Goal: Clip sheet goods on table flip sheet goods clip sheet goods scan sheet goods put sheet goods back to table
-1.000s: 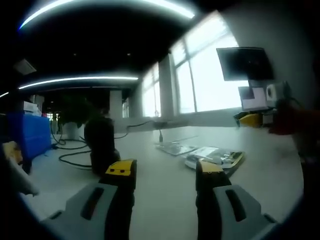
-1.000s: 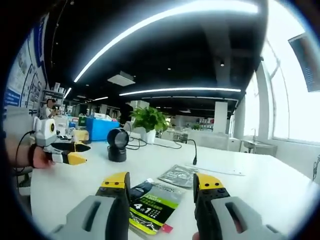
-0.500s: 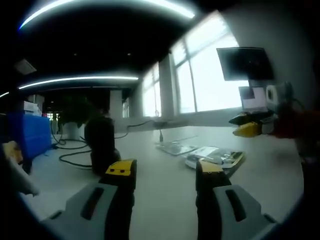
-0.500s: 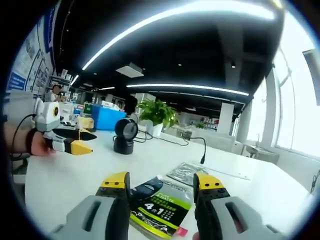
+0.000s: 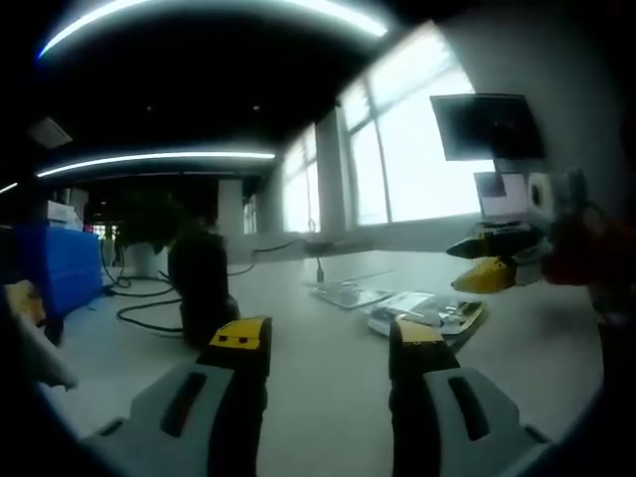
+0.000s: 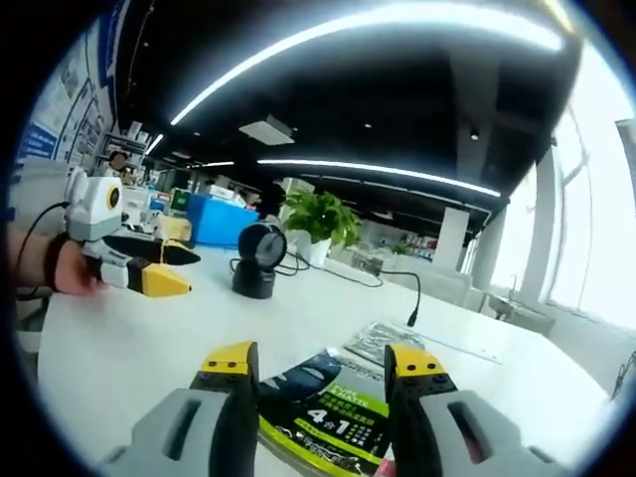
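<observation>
Sheet goods (image 6: 333, 417) are lying flat on the table (image 6: 129, 338) between the spread right tongs (image 6: 323, 373), awaiting the first clip; left tongs (image 5: 328, 343) are hovering spread, empty.

White table (image 6: 119, 348) carries black scanner (image 6: 255, 260); green packet (image 6: 333, 412) and silvery packet (image 6: 383, 340) lie near scanner, cables behind it

Probably an open-plan office: long ceiling lights (image 6: 378, 40), potted plant (image 6: 320, 221), wall monitor (image 5: 487, 126), white table (image 6: 149, 328).
</observation>
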`<state>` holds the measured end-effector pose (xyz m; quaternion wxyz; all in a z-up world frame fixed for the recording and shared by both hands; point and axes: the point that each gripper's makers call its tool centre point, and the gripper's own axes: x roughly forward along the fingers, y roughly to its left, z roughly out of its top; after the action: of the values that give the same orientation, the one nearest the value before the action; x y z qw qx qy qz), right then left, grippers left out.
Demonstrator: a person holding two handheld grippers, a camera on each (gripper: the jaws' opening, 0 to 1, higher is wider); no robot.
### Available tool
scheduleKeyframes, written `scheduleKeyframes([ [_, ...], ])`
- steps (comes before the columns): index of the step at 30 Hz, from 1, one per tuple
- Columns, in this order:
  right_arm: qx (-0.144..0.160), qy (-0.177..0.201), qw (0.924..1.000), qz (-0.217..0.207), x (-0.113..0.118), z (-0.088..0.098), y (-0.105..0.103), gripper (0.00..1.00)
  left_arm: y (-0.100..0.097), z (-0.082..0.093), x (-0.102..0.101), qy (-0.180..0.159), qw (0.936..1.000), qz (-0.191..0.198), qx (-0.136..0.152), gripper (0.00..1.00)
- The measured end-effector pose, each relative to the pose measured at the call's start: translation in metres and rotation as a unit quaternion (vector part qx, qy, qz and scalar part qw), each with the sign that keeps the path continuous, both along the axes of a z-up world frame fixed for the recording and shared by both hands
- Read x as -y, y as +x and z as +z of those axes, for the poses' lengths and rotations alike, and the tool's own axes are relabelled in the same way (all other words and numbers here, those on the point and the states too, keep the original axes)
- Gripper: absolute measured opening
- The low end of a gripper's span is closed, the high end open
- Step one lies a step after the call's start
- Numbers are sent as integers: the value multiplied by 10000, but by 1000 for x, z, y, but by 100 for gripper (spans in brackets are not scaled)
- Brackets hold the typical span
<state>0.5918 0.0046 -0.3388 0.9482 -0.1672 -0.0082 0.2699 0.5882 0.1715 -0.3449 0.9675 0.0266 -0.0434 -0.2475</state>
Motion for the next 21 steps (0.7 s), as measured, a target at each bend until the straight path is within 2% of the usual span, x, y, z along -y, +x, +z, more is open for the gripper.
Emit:
scheduleKeyframes([
  [15, -94, -641, 9979, 90, -21, -31, -6, 47, 0, 0, 1, 46, 10000, -4, 9, 40],
  [21, -3, -951, 9955, 28, -23, -36, -5, 46, 0, 0, 0, 57, 10000, 11, 11, 40],
])
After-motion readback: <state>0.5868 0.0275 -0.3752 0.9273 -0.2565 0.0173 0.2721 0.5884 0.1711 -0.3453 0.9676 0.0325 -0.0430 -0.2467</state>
